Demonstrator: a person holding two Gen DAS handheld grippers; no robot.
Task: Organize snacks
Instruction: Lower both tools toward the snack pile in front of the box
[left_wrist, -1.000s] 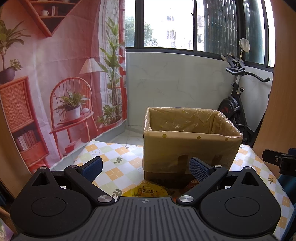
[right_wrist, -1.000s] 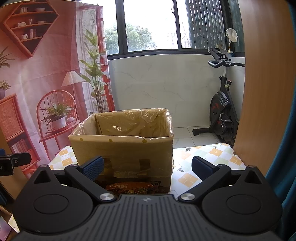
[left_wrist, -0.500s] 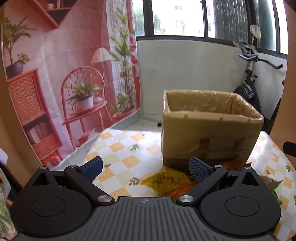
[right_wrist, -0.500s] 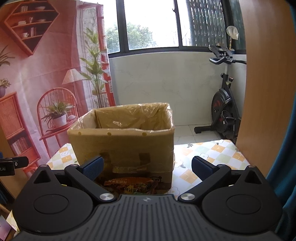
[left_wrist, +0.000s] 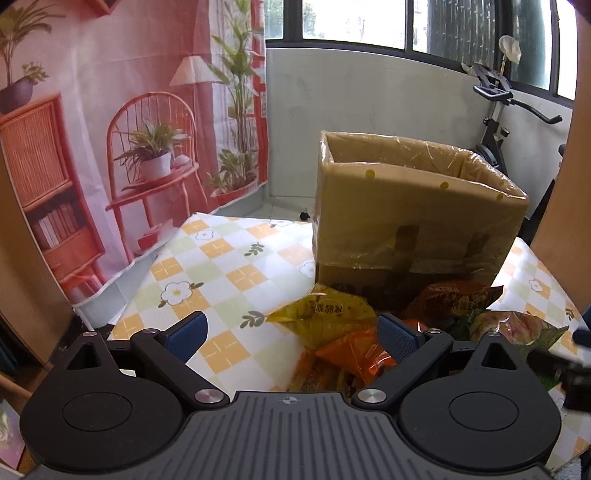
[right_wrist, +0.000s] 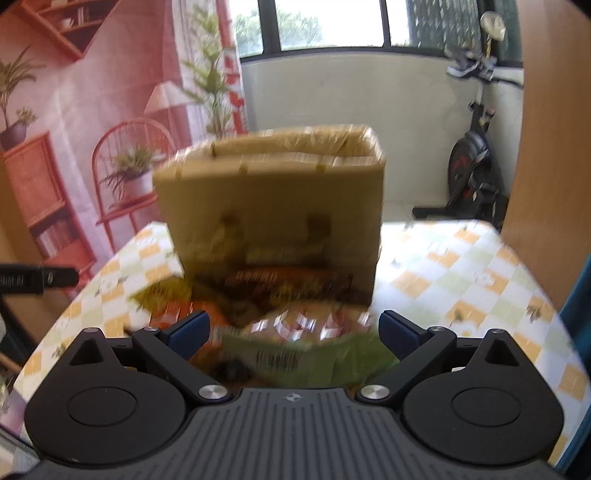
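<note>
Snack packets (left_wrist: 354, 332), crinkled yellow, orange and green foil, are lying heaped against a plastic-lined cardboard box (left_wrist: 413, 218); left tool (left_wrist: 291, 334) and right tool (right_wrist: 293, 330) are gaping, empty.

A home interior, apparently an enclosed balcony: a black exercise bike (left_wrist: 496, 122) stands against a white marble-look wall (left_wrist: 369, 99) beneath dark-framed windows (left_wrist: 354, 20), a printed pink fabric backdrop of furniture and houseplants (left_wrist: 122, 110) hangs at left, and a floral checked tablecloth (left_wrist: 221, 258) covers the tabletop.
</note>
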